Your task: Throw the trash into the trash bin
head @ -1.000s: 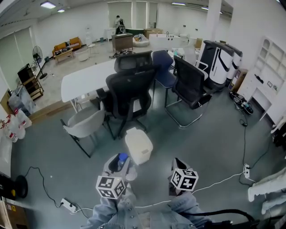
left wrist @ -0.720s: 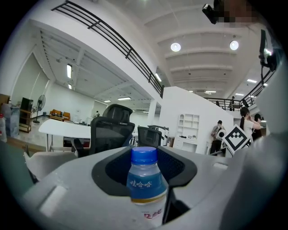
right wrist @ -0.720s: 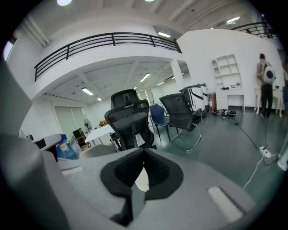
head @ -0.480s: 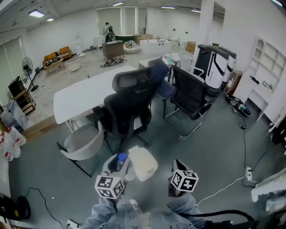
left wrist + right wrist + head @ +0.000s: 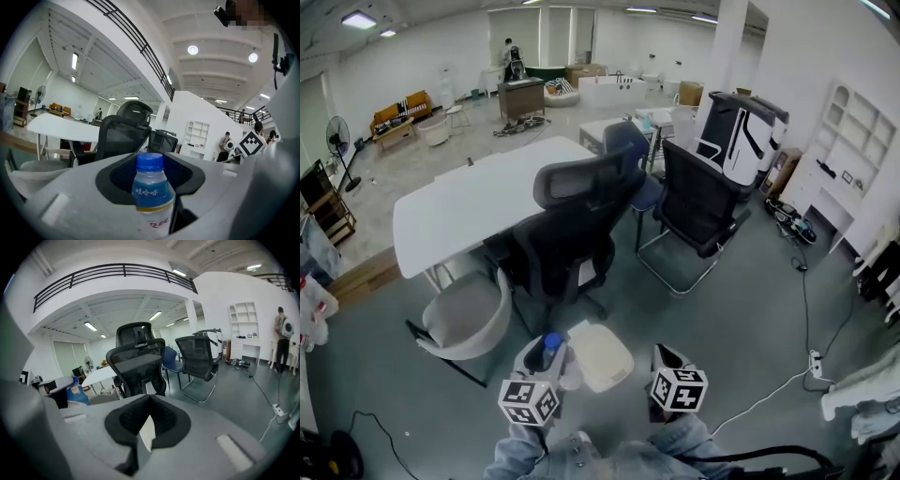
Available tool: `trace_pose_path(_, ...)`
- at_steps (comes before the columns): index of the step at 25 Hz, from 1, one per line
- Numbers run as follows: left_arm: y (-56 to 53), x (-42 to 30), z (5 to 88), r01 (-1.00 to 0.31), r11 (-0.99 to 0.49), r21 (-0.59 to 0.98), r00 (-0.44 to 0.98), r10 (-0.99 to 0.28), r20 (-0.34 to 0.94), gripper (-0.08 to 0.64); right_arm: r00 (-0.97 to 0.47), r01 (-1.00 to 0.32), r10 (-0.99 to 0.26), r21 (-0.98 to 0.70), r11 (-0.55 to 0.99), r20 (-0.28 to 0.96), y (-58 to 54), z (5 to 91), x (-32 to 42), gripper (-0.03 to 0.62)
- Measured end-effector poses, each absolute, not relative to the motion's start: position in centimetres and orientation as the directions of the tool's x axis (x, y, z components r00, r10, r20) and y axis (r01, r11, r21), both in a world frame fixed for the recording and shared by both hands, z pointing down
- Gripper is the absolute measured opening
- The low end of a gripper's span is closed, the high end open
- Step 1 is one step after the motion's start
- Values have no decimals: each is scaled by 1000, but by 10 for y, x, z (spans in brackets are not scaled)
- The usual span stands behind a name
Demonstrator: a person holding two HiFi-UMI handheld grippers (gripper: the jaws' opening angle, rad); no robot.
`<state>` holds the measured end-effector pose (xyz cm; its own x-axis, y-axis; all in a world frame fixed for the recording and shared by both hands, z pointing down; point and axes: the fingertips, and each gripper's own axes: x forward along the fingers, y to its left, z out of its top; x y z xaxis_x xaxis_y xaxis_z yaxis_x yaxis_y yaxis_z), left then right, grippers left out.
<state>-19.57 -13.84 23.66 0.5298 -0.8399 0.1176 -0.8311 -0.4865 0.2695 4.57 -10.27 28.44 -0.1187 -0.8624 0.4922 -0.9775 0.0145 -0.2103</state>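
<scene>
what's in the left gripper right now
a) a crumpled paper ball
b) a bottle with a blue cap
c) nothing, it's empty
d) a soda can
b: in the left gripper view the left gripper has its jaws closed on a blue-capped bottle that stands upright between them, with the cap poking up above the pads.
</scene>
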Motion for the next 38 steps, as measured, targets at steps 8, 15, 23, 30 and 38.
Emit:
trace_pose_path(8, -165, -209, 254, -859, -425, 287, 480, -863, 159, 189, -178, -972, -831, -225, 65, 528, -134, 306, 40, 3)
trace_pose_path(15, -170, -193, 262, -864, -422, 274, 477, -861, 178, 190, -229, -968, -816, -213, 133, 531, -158, 307, 35, 3)
trace_pose_path(23, -168, -176, 314, -873, -393, 290, 467, -845, 259, 189, -278, -957, -773, -234, 172, 571, -167, 350, 37, 3)
trace_pose_path(30, -171, -165, 371, -886, -352, 301, 443, -832, 333, 189, -289, -953, -725, -263, 153, 625, -173, 417, 51, 3)
trace_pose_path(38, -165, -154, 478, -893, -286, 348, 426, -784, 451, 190, -308, -946, -646, -298, 129, 698, -167, 521, 47, 3)
